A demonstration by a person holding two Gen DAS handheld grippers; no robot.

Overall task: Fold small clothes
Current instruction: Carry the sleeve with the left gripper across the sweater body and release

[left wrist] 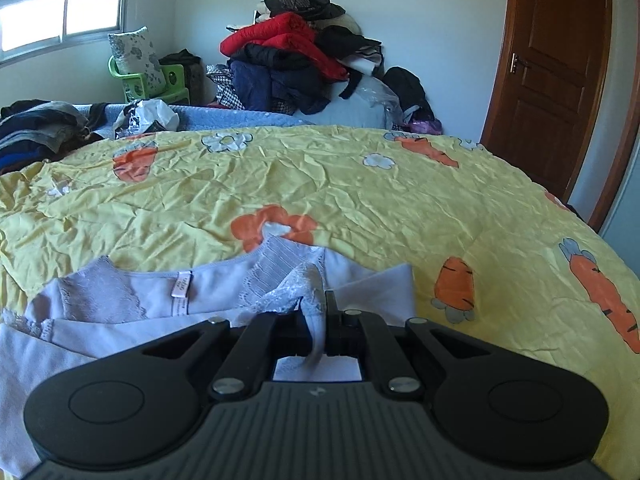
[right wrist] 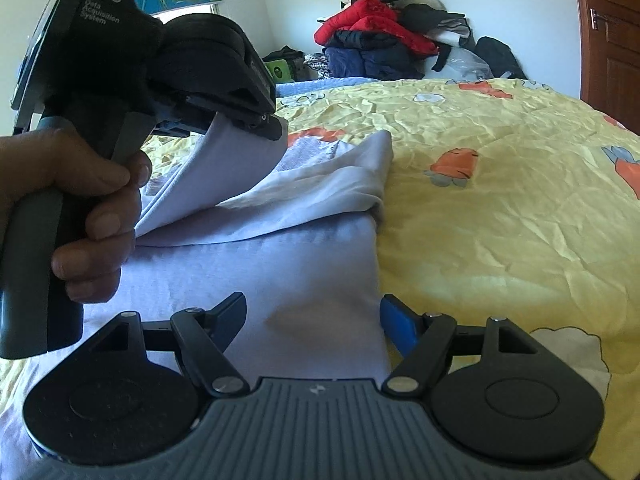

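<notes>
A pale lilac garment [right wrist: 280, 256] with lace trim [left wrist: 288, 288] and a pink neck label [left wrist: 180, 283] lies on the yellow carrot-print bedspread [left wrist: 360, 200]. My left gripper [left wrist: 318, 312] is shut on a fold of this garment and holds that edge lifted above the rest. In the right wrist view the same left gripper [right wrist: 260, 122], held by a hand [right wrist: 92, 208], hangs over the cloth with the lilac fabric draping from its jaws. My right gripper [right wrist: 312, 320] stands open low over the flat near part of the garment, nothing between its fingers.
A heap of red, black and navy clothes [left wrist: 296, 52] rises behind the bed by the white wall. More dark clothes [left wrist: 36, 128] lie at the far left. A brown door [left wrist: 560, 72] stands at the right. The bedspread stretches out to the right of the garment.
</notes>
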